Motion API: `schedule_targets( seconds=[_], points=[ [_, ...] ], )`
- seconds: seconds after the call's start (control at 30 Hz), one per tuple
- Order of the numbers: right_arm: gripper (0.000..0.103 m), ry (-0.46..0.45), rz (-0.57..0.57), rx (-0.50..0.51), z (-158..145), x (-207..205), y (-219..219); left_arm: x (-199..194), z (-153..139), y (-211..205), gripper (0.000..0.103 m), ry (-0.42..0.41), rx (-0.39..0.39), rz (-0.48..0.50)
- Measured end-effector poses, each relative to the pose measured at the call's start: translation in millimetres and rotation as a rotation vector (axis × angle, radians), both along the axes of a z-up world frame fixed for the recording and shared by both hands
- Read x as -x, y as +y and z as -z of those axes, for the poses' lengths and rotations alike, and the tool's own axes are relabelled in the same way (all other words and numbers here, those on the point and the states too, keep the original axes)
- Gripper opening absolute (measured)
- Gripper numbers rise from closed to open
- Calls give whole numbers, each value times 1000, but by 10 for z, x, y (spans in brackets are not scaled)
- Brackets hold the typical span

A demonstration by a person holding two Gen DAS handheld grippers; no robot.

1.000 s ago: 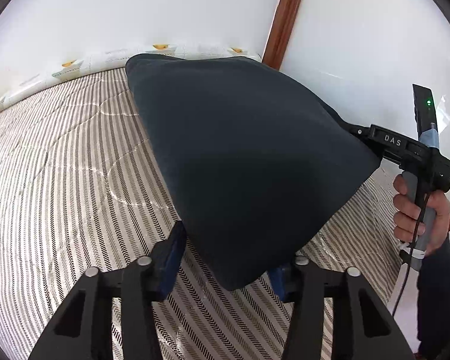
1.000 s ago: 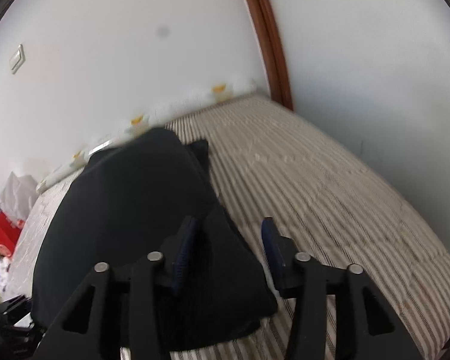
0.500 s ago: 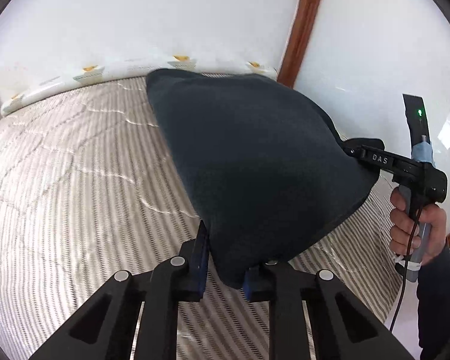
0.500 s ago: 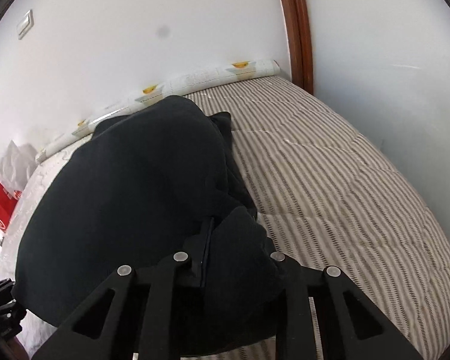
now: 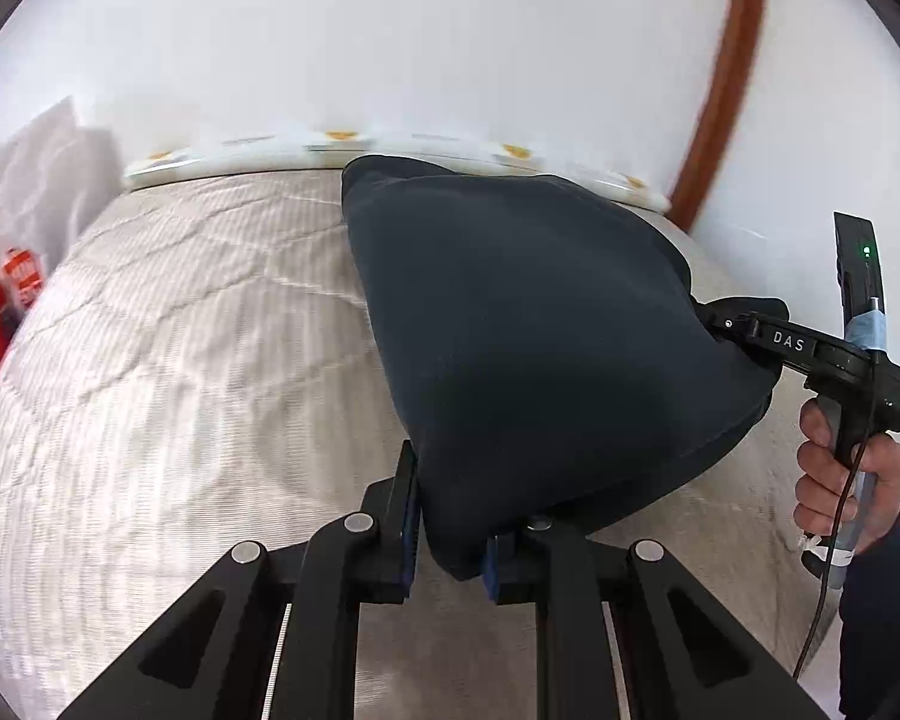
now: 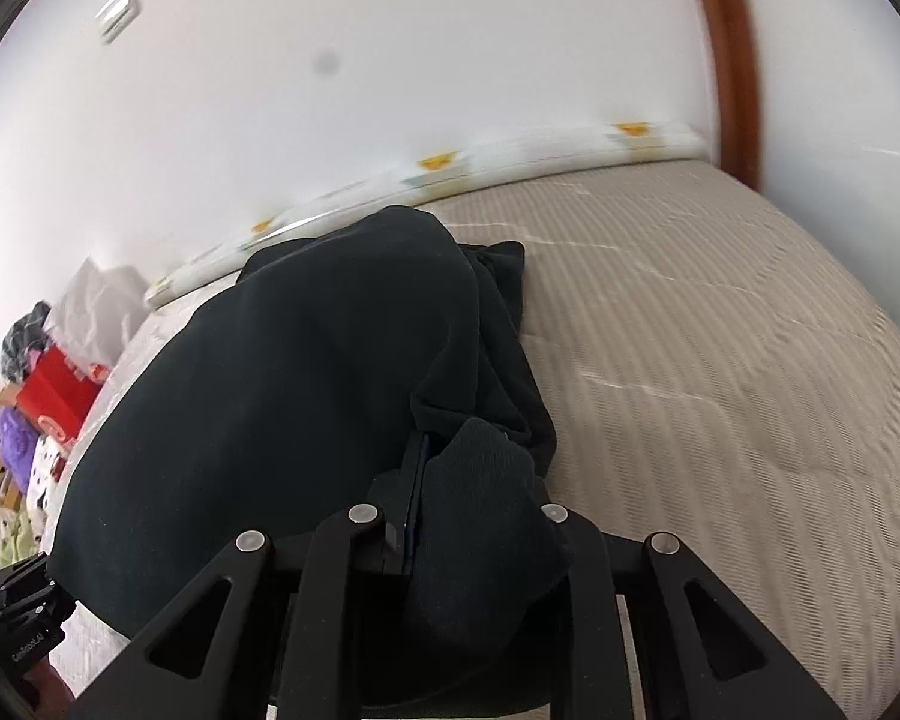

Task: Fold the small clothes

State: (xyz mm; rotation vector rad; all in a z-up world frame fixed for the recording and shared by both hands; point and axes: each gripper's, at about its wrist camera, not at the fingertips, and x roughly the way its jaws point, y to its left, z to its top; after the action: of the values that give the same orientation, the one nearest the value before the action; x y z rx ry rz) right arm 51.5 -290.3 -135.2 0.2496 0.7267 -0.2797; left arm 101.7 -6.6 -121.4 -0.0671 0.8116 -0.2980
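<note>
A dark navy garment [image 5: 540, 336] hangs stretched between both grippers above the striped mattress [image 5: 180, 390]. My left gripper [image 5: 450, 546] is shut on the near bottom corner of the cloth, blue pads pressing its sides. The right gripper [image 5: 732, 324], held by a hand [image 5: 840, 468], grips the garment's far right corner. In the right wrist view the right gripper [image 6: 480, 516] is shut on a bunched fold of the garment [image 6: 282, 396], which drapes over its right finger. The left gripper's body [image 6: 18, 612] shows at the bottom left there.
A rolled white sheet with orange prints [image 5: 390, 147] lies along the mattress's far edge against the white wall. A brown wooden frame [image 5: 726, 78] stands at the right. A pile of coloured clothes and a red box [image 6: 48, 390] sit beyond the bed's left side.
Both grippers closed on the garment's corners, which lay loose between open fingers a second ago. The cloth has since been carried sideways across the mattress, towards the pile of clothes.
</note>
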Motion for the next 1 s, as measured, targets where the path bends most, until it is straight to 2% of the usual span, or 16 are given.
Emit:
schedule_targets(
  seconds=[0.17, 0.27, 0.57, 0.7, 0.83, 0.9, 1.0],
  points=[
    [19, 10, -59, 17, 20, -209, 318, 32, 47, 297, 16, 19, 6, -52],
    [19, 10, -72, 34, 24, -209, 398, 38, 95, 294, 16, 36, 10, -47],
    [19, -11, -74, -25, -16, 274, 312, -68, 255, 297, 19, 70, 26, -55],
    [20, -8, -85, 48, -166, 406, 395, -28, 254, 337, 20, 88, 33, -32],
    [20, -70, -77, 162, -344, 466, 519, 115, 163, 347, 21, 70, 35, -10],
    [20, -78, -91, 202, -356, 446, 579, 226, 91, 354, 29, 47, 47, 2],
    [20, 2, -88, 222, -179, 373, 582, 341, -23, 382, 30, 25, 61, 11]
  ],
)
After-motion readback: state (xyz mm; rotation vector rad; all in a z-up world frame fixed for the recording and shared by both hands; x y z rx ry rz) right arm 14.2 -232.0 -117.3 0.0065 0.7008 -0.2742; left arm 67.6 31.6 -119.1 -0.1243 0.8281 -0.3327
